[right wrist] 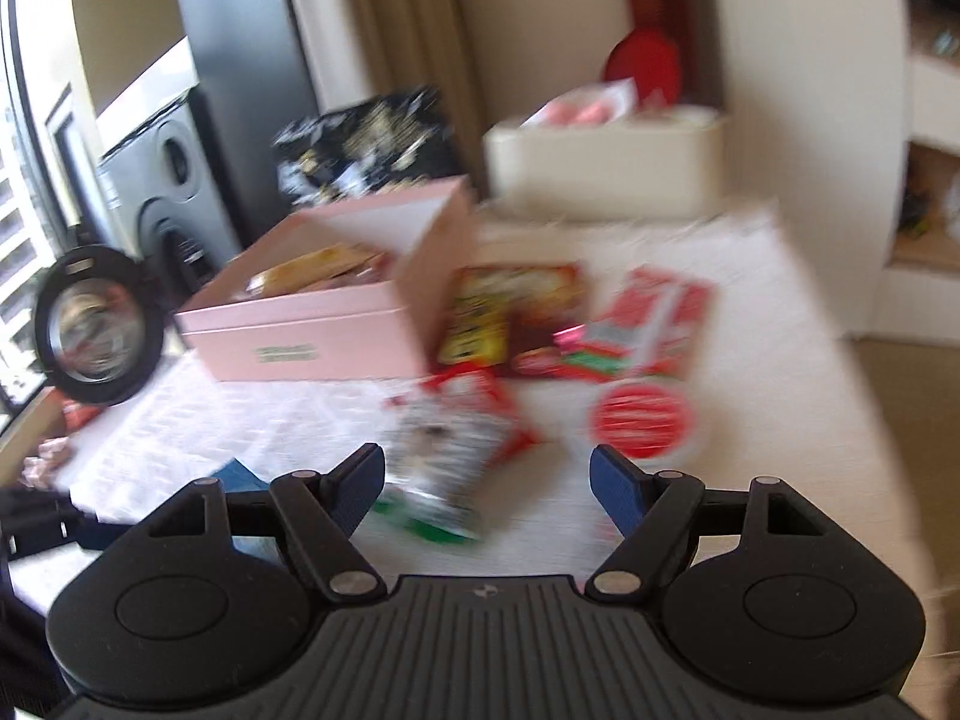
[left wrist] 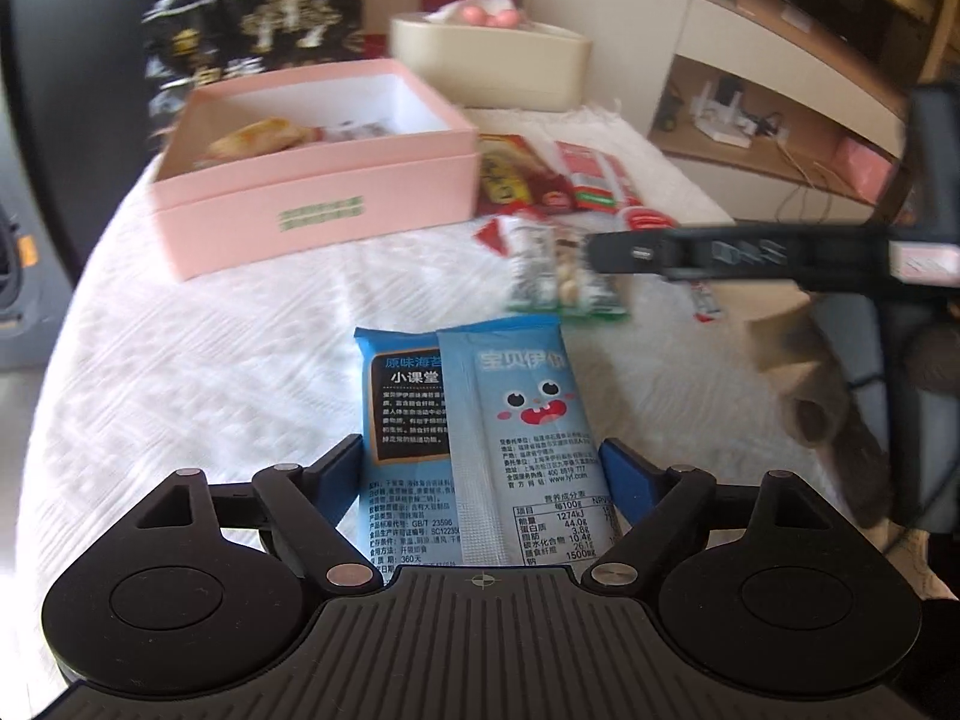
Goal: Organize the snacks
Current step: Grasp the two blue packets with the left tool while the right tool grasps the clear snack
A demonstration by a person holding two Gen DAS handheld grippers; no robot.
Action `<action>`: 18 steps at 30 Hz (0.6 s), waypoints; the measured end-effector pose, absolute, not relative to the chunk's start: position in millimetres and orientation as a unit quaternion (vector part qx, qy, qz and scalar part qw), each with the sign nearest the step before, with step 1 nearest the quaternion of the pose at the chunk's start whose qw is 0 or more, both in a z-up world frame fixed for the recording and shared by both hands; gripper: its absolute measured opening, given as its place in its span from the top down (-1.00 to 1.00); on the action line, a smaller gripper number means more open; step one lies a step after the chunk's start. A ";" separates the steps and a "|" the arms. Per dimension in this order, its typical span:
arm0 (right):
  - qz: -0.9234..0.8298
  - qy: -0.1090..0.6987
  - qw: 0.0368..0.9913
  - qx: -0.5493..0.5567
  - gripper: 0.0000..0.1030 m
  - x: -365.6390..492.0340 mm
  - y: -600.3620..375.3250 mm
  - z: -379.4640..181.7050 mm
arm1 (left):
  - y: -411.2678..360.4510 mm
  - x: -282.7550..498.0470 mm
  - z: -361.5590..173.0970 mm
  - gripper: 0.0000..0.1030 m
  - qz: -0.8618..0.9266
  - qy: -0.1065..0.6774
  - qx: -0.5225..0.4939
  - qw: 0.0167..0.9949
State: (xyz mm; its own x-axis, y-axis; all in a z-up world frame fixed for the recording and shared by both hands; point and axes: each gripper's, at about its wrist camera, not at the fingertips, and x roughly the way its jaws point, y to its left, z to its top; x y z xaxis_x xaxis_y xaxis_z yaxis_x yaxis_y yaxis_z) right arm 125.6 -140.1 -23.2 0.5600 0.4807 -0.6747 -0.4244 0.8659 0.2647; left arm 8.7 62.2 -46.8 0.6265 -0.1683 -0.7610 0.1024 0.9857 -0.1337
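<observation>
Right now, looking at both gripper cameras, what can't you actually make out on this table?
- Pink box contents: left wrist view, its front wall hides most; right wrist view is blurred.
- Blue snack packets in the left gripper: lower ends hidden behind the gripper body.
- Red snack packs: right wrist view, motion blur makes labels unreadable.
- Green-edged packet: left wrist view, partly covered by the right gripper's finger.

Pinks, blues and reds on white

The box (left wrist: 312, 204) is pale pink with green lettering; two packets (left wrist: 480, 438) are light blue (one bears a cartoon face); the cloth (left wrist: 198, 360) is white with a woven texture; red wrappers (right wrist: 648, 324) lie beside a black-and-gold bag (left wrist: 258, 24).
</observation>
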 end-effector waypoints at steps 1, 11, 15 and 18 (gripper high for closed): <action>0.262 0.405 0.875 0.043 -0.48 129.8 -128.0 -26.4 | 66.9 5.5 -46.3 -0.71 -0.069 0.425 -0.044 0.902; 0.189 0.432 0.882 -0.015 -0.48 142.9 -75.5 -49.4 | 96.7 3.3 -45.3 -0.71 -0.015 0.380 -0.098 0.920; 0.215 0.417 0.882 -0.041 -0.27 131.7 -80.2 -45.3 | 98.8 1.3 -50.0 -0.71 -0.033 0.385 -0.111 0.916; 0.263 0.421 0.867 -0.052 -0.11 116.6 -91.0 -35.2 | 101.4 -2.7 -51.5 -0.71 -0.046 0.387 -0.124 0.912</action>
State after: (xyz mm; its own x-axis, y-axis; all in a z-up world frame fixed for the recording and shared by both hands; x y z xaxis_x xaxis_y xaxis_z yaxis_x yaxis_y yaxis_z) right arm 116.6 -91.0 -35.2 0.5074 0.4117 -0.7570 -0.5000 0.8561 0.1305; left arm -2.7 101.4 -51.5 0.6959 -0.1806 -0.6951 -0.0116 0.9649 -0.2623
